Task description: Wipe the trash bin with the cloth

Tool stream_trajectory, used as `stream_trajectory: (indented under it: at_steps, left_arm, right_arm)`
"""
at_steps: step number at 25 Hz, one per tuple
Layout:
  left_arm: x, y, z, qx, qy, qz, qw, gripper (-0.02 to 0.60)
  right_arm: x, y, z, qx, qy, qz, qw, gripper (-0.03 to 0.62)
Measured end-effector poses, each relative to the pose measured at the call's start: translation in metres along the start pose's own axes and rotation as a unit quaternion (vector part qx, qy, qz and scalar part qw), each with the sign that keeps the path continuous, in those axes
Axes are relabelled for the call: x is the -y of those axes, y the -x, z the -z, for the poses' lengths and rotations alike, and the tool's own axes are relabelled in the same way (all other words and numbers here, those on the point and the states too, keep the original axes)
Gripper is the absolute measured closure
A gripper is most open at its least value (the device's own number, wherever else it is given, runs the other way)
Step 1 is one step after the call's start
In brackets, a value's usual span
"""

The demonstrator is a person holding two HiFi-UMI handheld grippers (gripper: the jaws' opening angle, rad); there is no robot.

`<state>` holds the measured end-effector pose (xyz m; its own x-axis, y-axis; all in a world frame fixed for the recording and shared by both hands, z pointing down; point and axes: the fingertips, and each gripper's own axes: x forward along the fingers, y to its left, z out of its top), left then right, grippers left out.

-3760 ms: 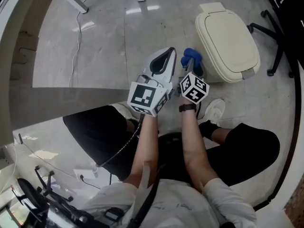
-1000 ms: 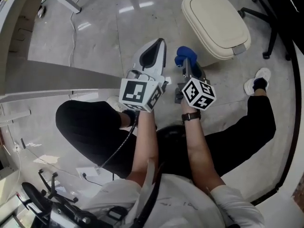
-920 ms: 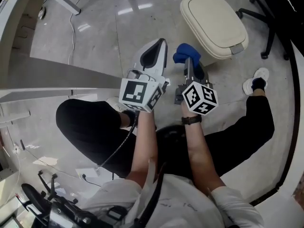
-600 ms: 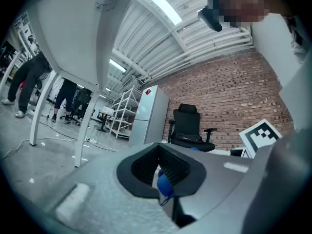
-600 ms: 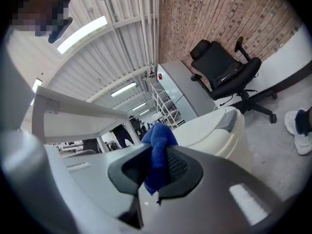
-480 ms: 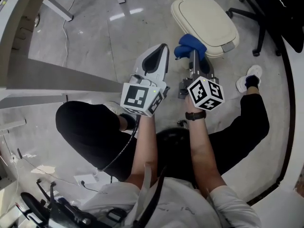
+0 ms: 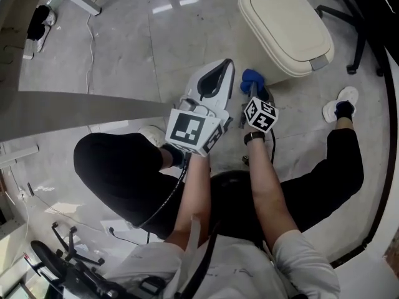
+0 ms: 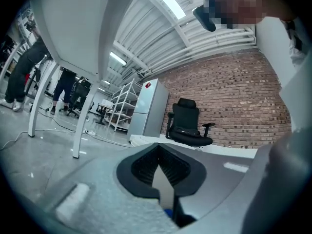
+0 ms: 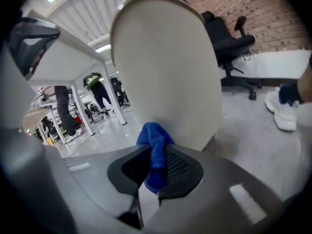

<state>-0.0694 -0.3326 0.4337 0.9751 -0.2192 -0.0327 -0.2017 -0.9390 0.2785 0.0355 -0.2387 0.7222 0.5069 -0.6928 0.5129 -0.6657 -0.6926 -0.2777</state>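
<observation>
We hold two grippers. Our right gripper (image 7: 254, 90) pinches the one blue cloth (image 9: 152, 139) between its jaws. The cloth's bunched end sticks out right at the near left wall of the single cream trash bin (image 7: 288, 31), which stands on the grey floor (image 7: 149, 48). Our left gripper (image 7: 222, 69), just left of the right one, has its jaws pressed together on nothing.

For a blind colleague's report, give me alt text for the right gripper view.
The right gripper holds a blue cloth in its jaws, close to a cream trash bin. A black office chair, a brick wall and a white shoe lie beyond.
</observation>
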Motion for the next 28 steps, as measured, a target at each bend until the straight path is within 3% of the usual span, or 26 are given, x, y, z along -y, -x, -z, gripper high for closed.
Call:
stream_trajectory:
  at_steps: [5, 9, 11, 15, 19, 24, 28]
  left_arm:
    - [-0.01, 0.0, 0.002, -0.015, 0.0, -0.009, 0.9998, 0.581]
    - [-0.008, 0.002, 0.005, -0.017, 0.0, -0.005, 0.9998, 0.581]
    - [-0.005, 0.003, 0.003, -0.009, -0.001, 0.0, 1.0, 0.581]
    - [0.003, 0.006, -0.011, 0.004, -0.007, 0.001, 1.0, 0.581]
    - [0.004, 0.015, -0.029, 0.02, 0.001, -0.011, 0.9997, 0.581]
    - [0.016, 0.024, -0.04, 0.021, -0.014, -0.006, 0.9997, 0.581]
    - [0.027, 0.022, -0.042, 0.022, -0.012, 0.005, 0.9997, 0.581]
  right_arm:
    - [0.044, -0.021, 0.064, -0.08, -0.108, 0.081, 0.988, 0.554]
    - [0.048, -0.036, 0.079, -0.126, -0.102, 0.067, 0.984, 0.554]
    - [0.039, -0.03, 0.071, -0.126, -0.113, 0.057, 0.984, 0.554]
    - [-0.003, 0.007, 0.027, -0.087, -0.152, 0.0, 0.985, 0.554]
    - [-0.064, 0.062, -0.068, 0.002, -0.121, -0.113, 0.986, 0.554]
    - [-0.105, 0.143, -0.187, 0.155, -0.079, -0.212, 0.962, 0.554]
    - [-0.094, 0.179, -0.239, 0.233, -0.12, -0.23, 0.937, 0.554]
